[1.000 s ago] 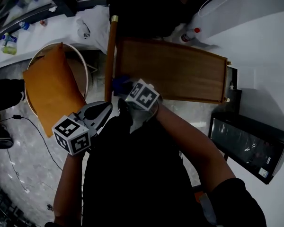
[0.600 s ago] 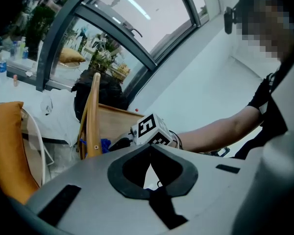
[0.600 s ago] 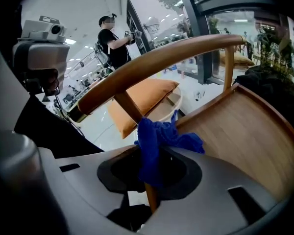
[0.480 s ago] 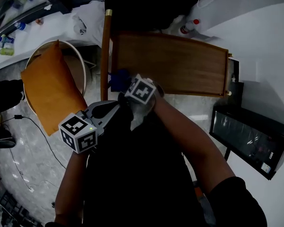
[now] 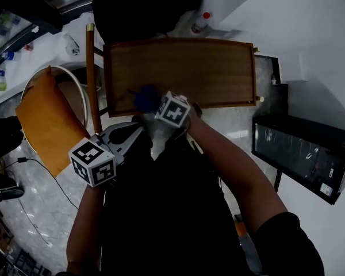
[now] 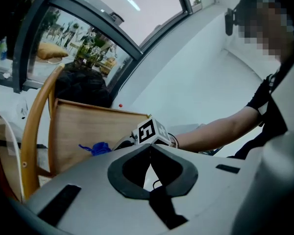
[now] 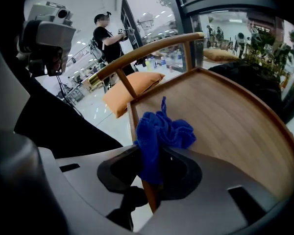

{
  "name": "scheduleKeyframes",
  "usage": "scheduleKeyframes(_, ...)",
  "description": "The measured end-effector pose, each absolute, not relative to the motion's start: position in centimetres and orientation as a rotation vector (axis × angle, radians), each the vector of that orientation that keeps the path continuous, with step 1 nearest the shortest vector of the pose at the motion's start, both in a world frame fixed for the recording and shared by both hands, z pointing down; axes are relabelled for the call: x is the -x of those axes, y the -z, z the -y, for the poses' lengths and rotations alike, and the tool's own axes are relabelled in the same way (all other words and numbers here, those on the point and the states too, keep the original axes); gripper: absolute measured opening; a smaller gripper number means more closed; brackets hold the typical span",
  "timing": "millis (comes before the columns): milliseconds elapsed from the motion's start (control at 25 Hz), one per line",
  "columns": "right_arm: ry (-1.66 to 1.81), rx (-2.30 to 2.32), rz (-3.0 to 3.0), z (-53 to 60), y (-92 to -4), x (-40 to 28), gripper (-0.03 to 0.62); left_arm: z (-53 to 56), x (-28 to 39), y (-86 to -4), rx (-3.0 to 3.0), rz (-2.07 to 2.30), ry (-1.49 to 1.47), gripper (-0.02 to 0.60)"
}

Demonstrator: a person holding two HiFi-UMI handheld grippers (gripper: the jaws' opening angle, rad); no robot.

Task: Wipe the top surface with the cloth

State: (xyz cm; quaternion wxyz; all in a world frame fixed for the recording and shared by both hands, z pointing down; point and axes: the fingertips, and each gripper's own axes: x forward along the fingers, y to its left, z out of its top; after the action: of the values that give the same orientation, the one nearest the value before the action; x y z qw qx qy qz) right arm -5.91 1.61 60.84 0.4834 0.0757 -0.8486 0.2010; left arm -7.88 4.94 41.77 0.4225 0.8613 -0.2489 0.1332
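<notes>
Right gripper [image 7: 151, 155]: jaws clamped on the bunched blue cloth [image 7: 159, 131], over the lower-left edge of the wooden table top [image 5: 184, 68]. The cloth's long axis follows the jaws, with its tail pointing across the top. Left gripper [image 6: 149, 148]: jaws together, empty. At left, an orange cushion [image 5: 46, 125] lies in the round white-rimmed seat [image 5: 75, 76].

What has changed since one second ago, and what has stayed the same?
The right gripper, shut on the blue cloth, slid it from the left edge of the wooden tabletop further in along its near side. Nothing was grasped or released. The left gripper stays shut and empty, off the tabletop.
</notes>
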Motion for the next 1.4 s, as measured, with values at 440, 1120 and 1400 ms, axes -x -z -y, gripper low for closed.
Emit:
scheduleKeyframes(440, -0.53, -0.347, 2.007, -0.5, -60.5, -9.2, 0.107, -4.8, -2.0, -41.7, -2.195, 0.514, -0.371, 0.012)
scheduleKeyframes(1120, -0.505, -0.577, 1.907, 0.5, -59.7, -27.1, 0.107, -5.3, -10.5, -40.5, -2.242, 0.449, -0.41, 0.012)
scheduleKeyframes(1400, -0.501, -0.628, 1.711, 0.6, -59.7, -31.0, 0.108, -6.8, -10.4, -41.0, -2.216, 0.499, -0.393, 0.012)
